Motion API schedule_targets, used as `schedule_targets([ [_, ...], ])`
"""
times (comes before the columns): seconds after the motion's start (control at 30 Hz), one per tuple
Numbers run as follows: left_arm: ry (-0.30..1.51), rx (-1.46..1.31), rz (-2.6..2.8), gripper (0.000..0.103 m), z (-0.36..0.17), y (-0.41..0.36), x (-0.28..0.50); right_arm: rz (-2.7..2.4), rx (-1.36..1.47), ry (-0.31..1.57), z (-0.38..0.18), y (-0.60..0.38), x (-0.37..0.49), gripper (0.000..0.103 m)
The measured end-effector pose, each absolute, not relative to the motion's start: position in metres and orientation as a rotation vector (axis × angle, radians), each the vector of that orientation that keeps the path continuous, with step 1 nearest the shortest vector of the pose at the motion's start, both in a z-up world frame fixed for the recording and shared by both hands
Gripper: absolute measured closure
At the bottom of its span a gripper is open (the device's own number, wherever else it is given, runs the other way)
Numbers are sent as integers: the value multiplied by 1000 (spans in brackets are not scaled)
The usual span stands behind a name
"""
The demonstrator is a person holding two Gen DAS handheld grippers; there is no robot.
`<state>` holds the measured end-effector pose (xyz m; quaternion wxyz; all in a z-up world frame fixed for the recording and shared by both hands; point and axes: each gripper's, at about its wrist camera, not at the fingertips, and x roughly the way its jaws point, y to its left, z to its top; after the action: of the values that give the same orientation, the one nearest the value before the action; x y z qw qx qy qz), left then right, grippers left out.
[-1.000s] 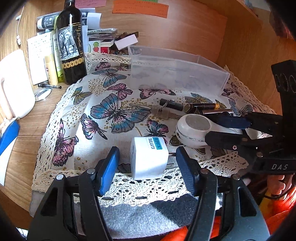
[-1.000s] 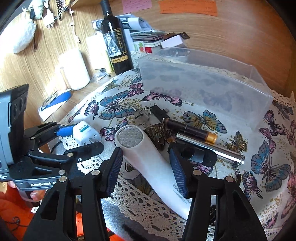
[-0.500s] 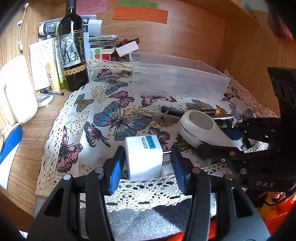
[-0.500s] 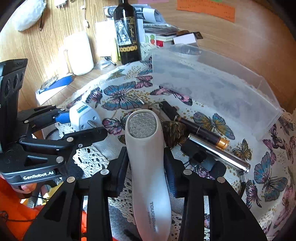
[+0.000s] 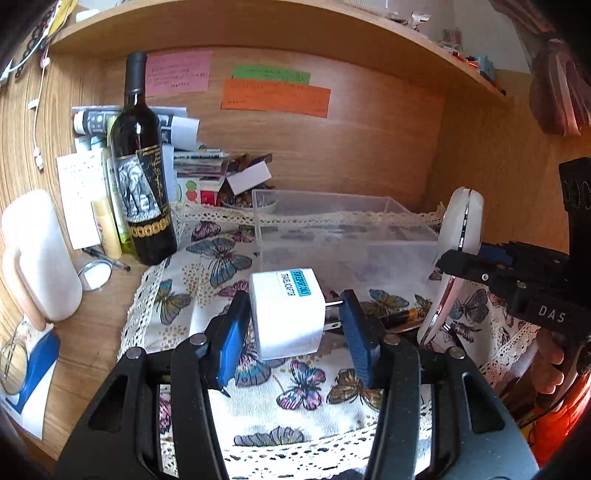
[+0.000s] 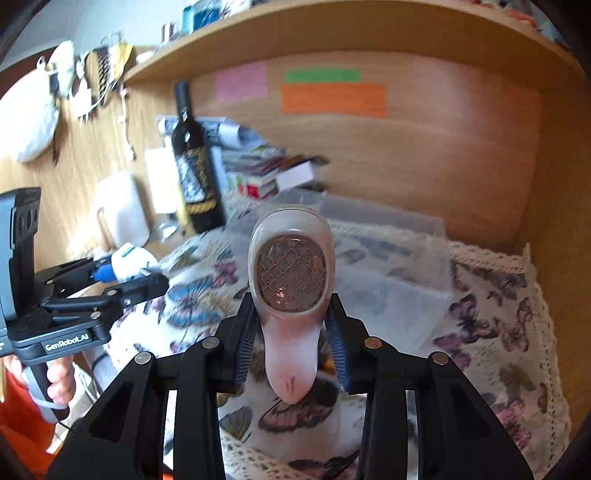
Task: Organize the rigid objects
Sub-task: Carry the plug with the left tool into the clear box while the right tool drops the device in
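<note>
My left gripper [image 5: 291, 325] is shut on a white plug adapter [image 5: 286, 312] with a blue label, held above the butterfly cloth [image 5: 295, 387]. It also shows in the right wrist view [image 6: 129, 262]. My right gripper [image 6: 291, 332] is shut on a white handheld device [image 6: 290, 280] with a metal mesh face, lifted off the cloth and tilted upright; in the left wrist view it [image 5: 458, 236] is at the right. A clear plastic box [image 5: 340, 236] stands behind both, open at the top. Dark pen-like tubes [image 5: 402, 315] lie on the cloth.
A wine bottle [image 5: 142, 177] stands at the back left with papers and small boxes [image 5: 207, 166] behind it. A white jug [image 5: 40, 254] and a small mirror [image 5: 94, 275] are on the wooden desk at left. A shelf [image 5: 295, 22] overhangs.
Both grippers have lifted their objects off the cloth and tilted upward. The white device rose from lying flat to upright. The adapter rose toward the clear box.
</note>
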<state>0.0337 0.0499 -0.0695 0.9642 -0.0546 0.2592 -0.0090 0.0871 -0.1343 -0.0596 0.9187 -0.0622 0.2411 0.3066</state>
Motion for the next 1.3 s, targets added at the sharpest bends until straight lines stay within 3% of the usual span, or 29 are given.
schedule_targets([
  [0.57,499,-55,-26,57,-29,53,118,440,-61,356,-4,-162,149,69],
  [1.3,684,-1,-72,57,-83,40,212,482,-124,672,-83,-125,234,69],
])
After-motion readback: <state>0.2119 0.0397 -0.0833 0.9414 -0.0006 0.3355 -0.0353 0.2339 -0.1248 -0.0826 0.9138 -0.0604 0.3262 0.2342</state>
